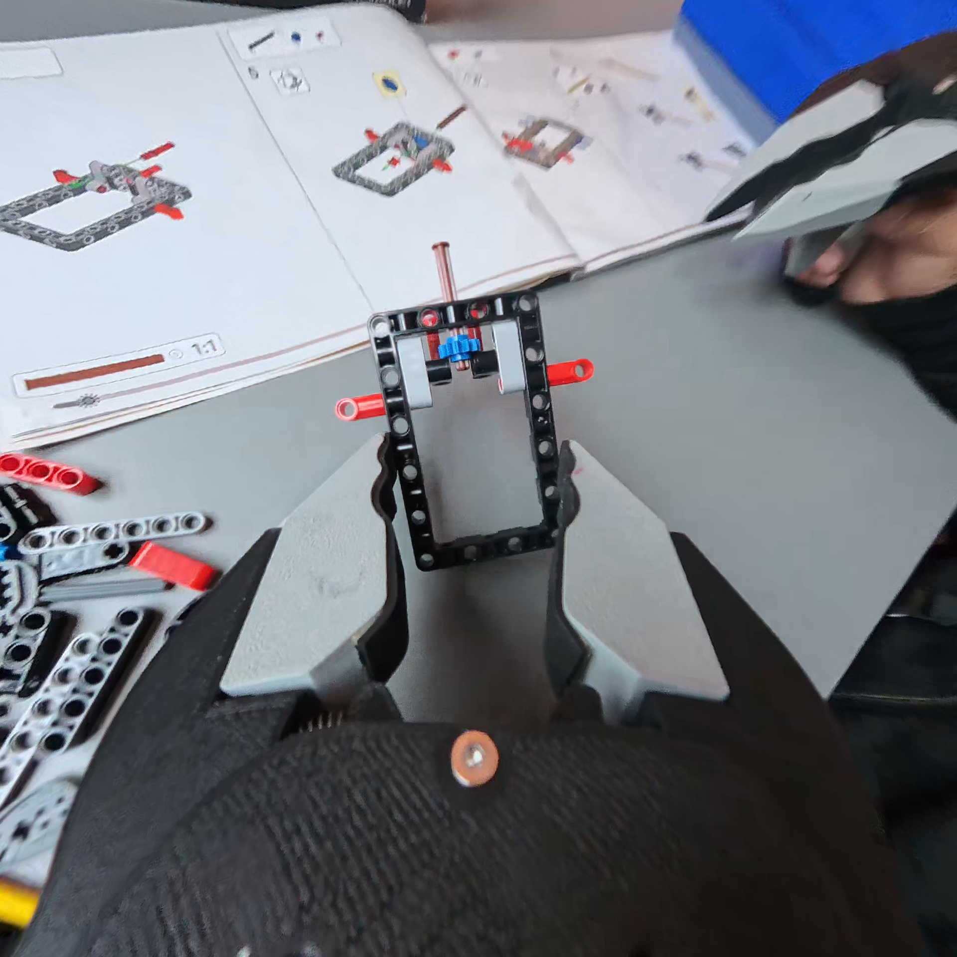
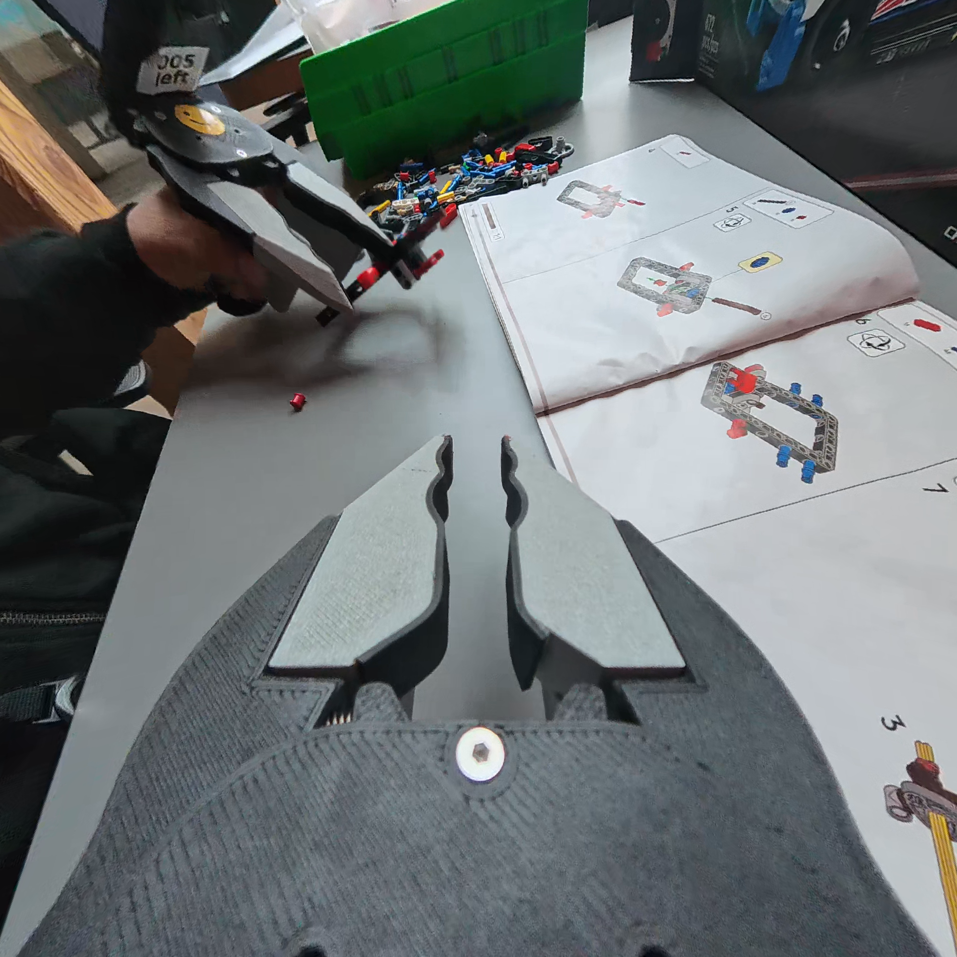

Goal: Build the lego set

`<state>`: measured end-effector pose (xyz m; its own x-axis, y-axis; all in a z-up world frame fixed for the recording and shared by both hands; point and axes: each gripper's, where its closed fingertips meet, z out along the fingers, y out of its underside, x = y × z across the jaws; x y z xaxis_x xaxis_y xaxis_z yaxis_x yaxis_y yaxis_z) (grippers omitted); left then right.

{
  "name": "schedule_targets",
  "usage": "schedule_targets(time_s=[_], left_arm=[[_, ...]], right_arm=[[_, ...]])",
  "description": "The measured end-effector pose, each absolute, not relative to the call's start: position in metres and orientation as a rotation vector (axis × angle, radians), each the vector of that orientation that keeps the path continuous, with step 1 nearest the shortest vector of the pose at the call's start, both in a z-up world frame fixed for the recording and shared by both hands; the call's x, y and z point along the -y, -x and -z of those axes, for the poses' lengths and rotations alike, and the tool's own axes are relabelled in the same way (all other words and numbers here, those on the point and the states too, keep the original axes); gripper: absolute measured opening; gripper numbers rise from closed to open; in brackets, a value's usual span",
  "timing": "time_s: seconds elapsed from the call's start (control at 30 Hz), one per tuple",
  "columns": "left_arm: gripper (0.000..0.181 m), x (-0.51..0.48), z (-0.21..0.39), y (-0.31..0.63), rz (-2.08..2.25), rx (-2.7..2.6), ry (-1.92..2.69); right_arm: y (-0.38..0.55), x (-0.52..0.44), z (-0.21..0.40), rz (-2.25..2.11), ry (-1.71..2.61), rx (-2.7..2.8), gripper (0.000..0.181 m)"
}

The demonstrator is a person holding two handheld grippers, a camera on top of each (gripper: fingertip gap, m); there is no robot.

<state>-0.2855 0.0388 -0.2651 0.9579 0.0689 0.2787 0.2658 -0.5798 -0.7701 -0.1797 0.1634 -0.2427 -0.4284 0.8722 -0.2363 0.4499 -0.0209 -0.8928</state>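
**Frame clamped in the left gripper, right gripper empty**

The grey table carries everything, and the open instruction booklet is the landmark. It lies spread flat along the table's far side in the left wrist view and fills the right of the right wrist view.

Beyond the booklet's far corner stands a green bin, with a heap of loose parts between bin and booklet. In the left wrist view more loose parts lie below the booklet's near edge, at the left (grey and black beams, a few red pieces).

The left gripper is closed on the black frame, its fingers pressing the frame's two long sides near its lower end. The frame sticks out forward past the fingertips, its far end just reaching the booklet's near edge. On that far end sit two grey beams, a blue gear between them, a red pin jutting from each side, and a brown rod poking out over the booklet's page.

The right gripper sits just off the booklet's left edge, its fingers parted with a narrow gap and nothing between them. A small red piece lies alone on the table, well left of the booklet, between the two grippers.
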Motion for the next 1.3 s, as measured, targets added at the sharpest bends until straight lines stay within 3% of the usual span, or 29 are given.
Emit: schedule_targets(time_s=[0.47,1.3], left_arm=[[0.062,-0.049,0.185,0.254,0.78,-0.138,1.612],[0.062,-0.065,0.164,0.304,0.918,0.229,1.306]], right_arm=[[0.18,-0.158,0.24,-1.439,1.308,1.89,0.013],[0.18,-0.15,0.246,-1.365,1.255,1.947,0.012]])
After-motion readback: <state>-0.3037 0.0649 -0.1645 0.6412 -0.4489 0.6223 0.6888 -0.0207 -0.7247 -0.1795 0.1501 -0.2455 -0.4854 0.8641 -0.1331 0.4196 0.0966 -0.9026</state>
